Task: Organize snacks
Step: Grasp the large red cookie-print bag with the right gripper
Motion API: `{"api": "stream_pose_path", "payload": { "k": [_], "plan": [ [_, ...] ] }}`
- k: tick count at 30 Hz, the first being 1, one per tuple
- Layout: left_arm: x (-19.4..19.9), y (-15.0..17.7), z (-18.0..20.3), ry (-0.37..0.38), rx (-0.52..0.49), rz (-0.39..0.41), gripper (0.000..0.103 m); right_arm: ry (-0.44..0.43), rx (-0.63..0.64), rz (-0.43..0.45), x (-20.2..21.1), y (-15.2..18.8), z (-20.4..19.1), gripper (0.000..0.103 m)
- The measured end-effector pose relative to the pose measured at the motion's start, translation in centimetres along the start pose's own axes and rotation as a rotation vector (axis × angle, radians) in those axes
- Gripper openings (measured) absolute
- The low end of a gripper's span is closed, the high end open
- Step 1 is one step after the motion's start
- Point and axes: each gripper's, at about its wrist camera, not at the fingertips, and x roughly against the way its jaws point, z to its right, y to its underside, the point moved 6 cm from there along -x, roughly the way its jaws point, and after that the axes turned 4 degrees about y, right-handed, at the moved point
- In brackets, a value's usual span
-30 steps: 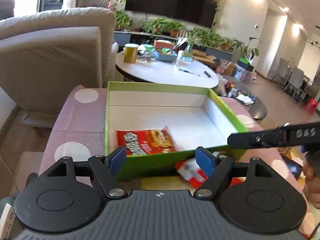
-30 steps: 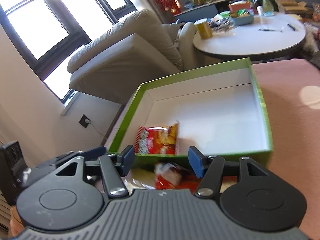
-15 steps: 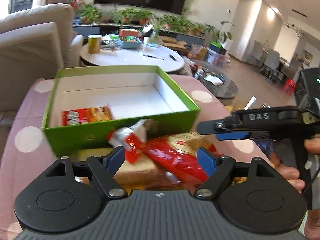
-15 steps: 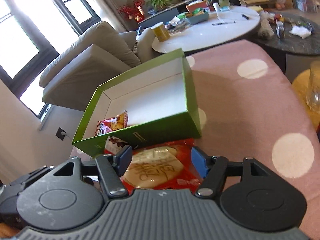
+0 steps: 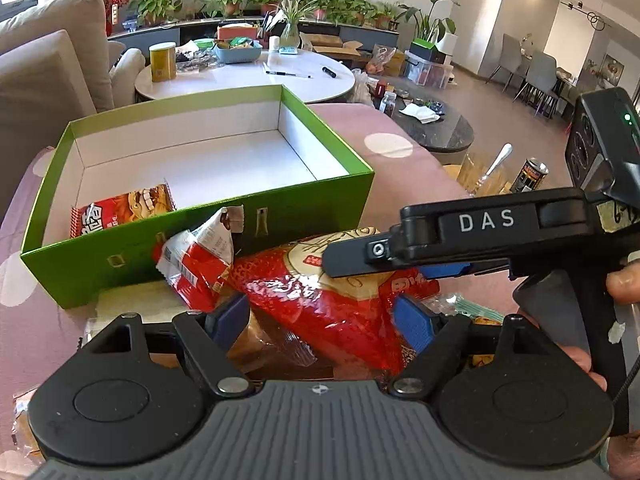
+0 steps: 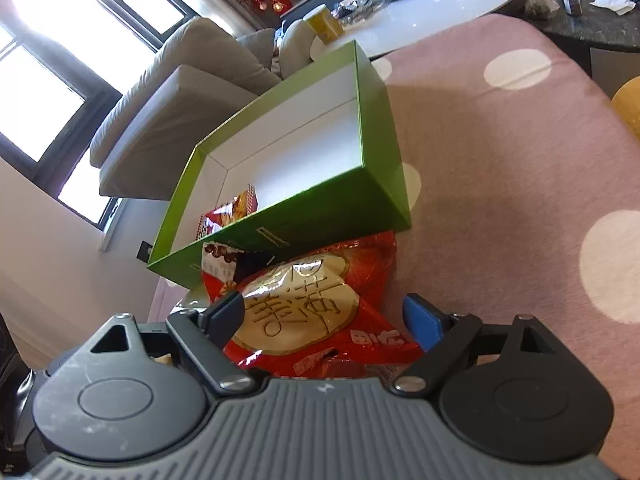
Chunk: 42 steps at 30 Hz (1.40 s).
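- Large red crinkly plastic snack bag with a cream oval label point(image 6: 304, 312) lies on the pink white-dotted tablecloth point(image 6: 500, 184), just in front of the green cardboard box with white inside point(image 5: 120, 256), touching its near wall.
- Small red-white snack packet point(image 5: 196, 264) leans on the box front, beside the big bag.
- Red-orange flat snack packet point(image 5: 124, 210) sits inside the box, near-left corner.
- Right gripper point(image 6: 324, 316): jaws have just been opening, now wide, straddling the big bag; pads not pressing it.
- Left gripper point(image 5: 322, 322): jaws apart over the same bag, no grip.
- Person's hand point(image 5: 624, 280) holds the right gripper's handle.
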Motion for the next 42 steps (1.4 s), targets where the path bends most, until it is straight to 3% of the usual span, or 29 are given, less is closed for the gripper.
{"api": "stream_pose_path", "payload": {
  "k": [16,21,42],
  "plan": [
    [-0.7,0.1,0.3,0.006,-0.002,-0.005,0.079,-0.026,-0.007,-0.038,-1.0,0.1,0.0,0.099],
    [-0.4,0.3,0.8,0.034,-0.031,-0.011,0.070,-0.030,-0.013,-0.033,-0.8,0.1,0.1,0.099],
    [-1.3,0.4,0.8,0.027,-0.025,-0.025,0.072,-0.054,-0.005,-0.066,-1.6,0.2,-0.4,0.098]
  ]
}}
